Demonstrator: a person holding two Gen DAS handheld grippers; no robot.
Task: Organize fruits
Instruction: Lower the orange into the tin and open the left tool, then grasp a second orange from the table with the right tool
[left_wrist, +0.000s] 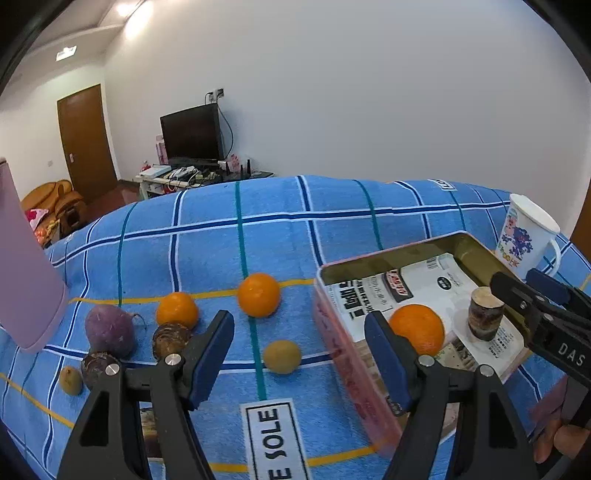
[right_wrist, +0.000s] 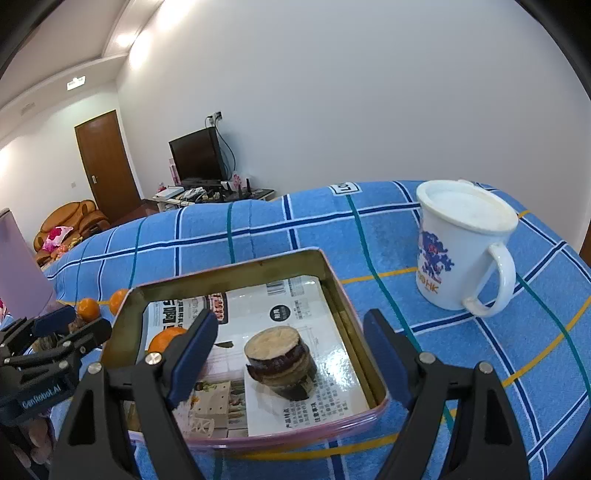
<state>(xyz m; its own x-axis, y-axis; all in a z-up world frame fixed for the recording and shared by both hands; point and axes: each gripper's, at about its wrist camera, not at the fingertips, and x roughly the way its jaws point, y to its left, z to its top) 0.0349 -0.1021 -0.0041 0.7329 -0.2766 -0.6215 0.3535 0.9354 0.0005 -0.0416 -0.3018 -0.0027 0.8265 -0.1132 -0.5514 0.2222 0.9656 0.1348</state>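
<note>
A shallow metal tin (left_wrist: 384, 258) (right_wrist: 236, 269) lined with printed paper sits on the blue checked cloth. In it lie an orange (left_wrist: 419, 326) (right_wrist: 164, 338) and a short piece of sugarcane (left_wrist: 484, 314) (right_wrist: 279, 354). On the cloth left of the tin lie two oranges (left_wrist: 258, 294) (left_wrist: 177, 309), a kiwi (left_wrist: 282, 356), a purple sweet potato (left_wrist: 110, 330), two taro roots (left_wrist: 170, 338) and a small kiwi (left_wrist: 70, 380). My left gripper (left_wrist: 299, 354) is open and empty, its right finger beside the tin's orange. My right gripper (right_wrist: 290, 354) is open, with the sugarcane between its fingers.
A white lidded mug (right_wrist: 461, 243) (left_wrist: 526, 236) stands right of the tin. A pink cylinder (left_wrist: 26, 266) stands at the far left. The right gripper shows in the left wrist view (left_wrist: 535, 299). The cloth's far edge drops off to a room with a TV.
</note>
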